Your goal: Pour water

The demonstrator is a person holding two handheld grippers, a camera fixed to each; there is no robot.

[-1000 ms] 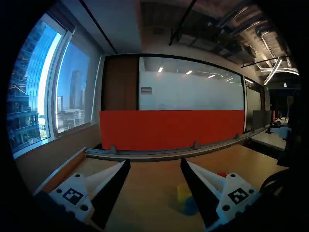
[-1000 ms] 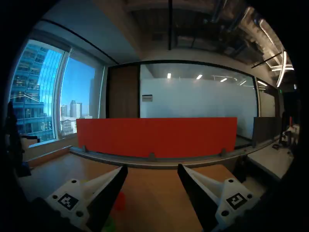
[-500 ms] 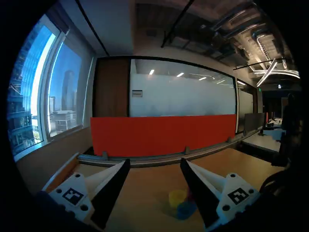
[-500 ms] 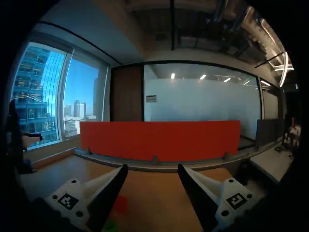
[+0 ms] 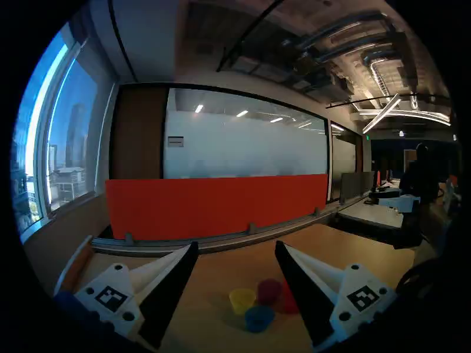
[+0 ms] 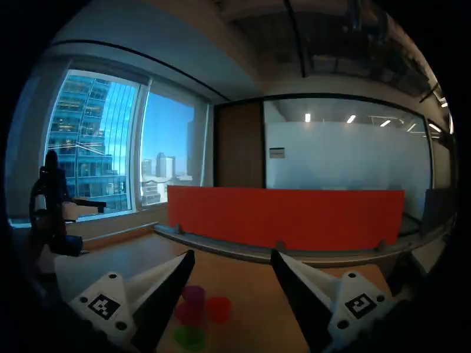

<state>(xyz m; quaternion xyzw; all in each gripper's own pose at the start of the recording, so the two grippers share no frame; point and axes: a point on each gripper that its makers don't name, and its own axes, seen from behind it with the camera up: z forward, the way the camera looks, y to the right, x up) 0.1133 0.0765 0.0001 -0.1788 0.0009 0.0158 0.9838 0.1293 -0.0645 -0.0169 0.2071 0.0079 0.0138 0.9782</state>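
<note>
Small plastic cups stand in a cluster on the wooden table (image 5: 353,250). In the left gripper view I see a yellow cup (image 5: 242,300), a blue cup (image 5: 259,317), a purple cup (image 5: 269,290) and a red cup (image 5: 288,297), low between the fingers of my left gripper (image 5: 235,245), which is open and holds nothing. In the right gripper view a purple cup (image 6: 193,294), a red cup (image 6: 218,307) and a green cup (image 6: 189,337) sit by the left finger of my right gripper (image 6: 232,253), also open and empty. Whether any cup holds water cannot be told.
An orange divider panel (image 5: 215,206) on a grey rail closes the far edge of the table. Large windows (image 6: 94,159) line the left wall. A dark device with a white part (image 6: 56,215) stands at the left of the right gripper view. Another desk (image 5: 377,212) lies to the right.
The left gripper view has swung right and the right gripper view left. The cups now show more fully between the fingers in both. Both grippers have stayed open.
</note>
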